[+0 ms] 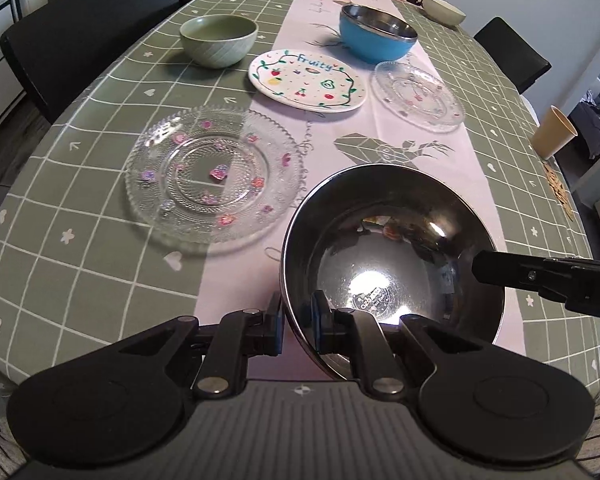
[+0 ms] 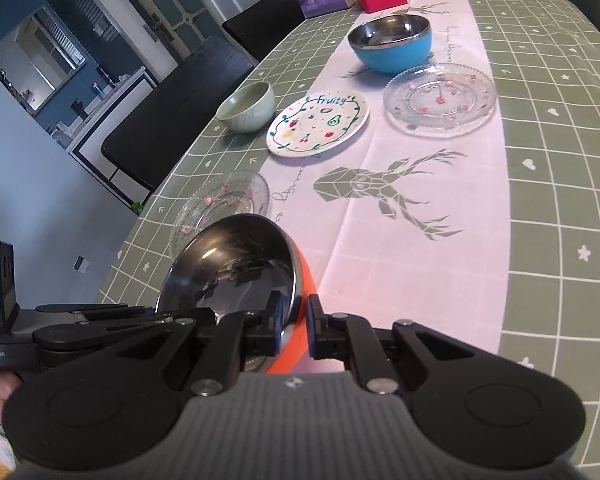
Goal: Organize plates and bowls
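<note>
Both grippers, left point(image 1: 296, 320) and right point(image 2: 294, 326), are clenched on the orange steel bowl point(image 1: 392, 248) rim at six and three o'clock; rigid, light, slick metal.

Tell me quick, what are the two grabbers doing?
Left gripper: closed on the rim of the steel bowl with the orange outside.
Right gripper: closed on the same bowl's rim, opposite side.

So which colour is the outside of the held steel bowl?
Orange; the steel bowl shows its outer wall best in the right wrist view.
</note>
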{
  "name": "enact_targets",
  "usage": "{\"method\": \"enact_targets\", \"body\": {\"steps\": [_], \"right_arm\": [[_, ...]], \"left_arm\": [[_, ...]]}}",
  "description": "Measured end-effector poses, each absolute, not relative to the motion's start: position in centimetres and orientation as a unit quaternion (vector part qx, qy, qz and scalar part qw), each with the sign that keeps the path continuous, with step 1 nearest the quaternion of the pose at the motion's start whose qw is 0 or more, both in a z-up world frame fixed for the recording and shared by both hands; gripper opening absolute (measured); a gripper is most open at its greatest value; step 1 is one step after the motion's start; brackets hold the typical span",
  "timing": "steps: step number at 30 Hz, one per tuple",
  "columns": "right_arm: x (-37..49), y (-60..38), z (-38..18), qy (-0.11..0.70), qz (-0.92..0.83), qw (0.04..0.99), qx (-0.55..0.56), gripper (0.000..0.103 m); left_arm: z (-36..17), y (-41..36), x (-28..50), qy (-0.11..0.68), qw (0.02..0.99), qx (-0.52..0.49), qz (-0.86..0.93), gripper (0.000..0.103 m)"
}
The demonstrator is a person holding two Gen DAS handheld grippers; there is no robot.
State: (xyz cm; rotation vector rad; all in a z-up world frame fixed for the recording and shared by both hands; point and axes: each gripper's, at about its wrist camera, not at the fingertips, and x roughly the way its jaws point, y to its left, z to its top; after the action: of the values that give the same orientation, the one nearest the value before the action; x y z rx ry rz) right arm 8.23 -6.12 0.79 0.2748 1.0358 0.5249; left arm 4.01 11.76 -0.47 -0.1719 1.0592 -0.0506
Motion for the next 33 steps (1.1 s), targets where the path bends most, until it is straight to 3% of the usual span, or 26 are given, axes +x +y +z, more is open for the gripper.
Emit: {"method": "enact_targets", "body": {"steps": [24,26,29,33], "right_arm": [[7.0,-2.8,0.2,0.444,0.25,0.859,0.046,0.01],[7.0,-2.9,0.3,0.438,0.247,0.863,0.044,0.014],[7.1,-3.3,0.6,0.431,0.244,0.867,0.046,0.029],[7.2,-4.1,0.9,0.423,0.235,0.873,0.054,0.038]], "left_arm": [[-1.0,12.9,3.7,0.484,0.873,-0.056,-0.008,0.017],[-0.7,12.5,3.4,0.469,0.883,-0.029,0.001,0.036],[-0.1,12.3,3.1,0.445,0.895,-0.016,-0.001,0.06],[0.5,12.3,3.1,0.436,0.9,-0.017,-0.004,0.068]]}}
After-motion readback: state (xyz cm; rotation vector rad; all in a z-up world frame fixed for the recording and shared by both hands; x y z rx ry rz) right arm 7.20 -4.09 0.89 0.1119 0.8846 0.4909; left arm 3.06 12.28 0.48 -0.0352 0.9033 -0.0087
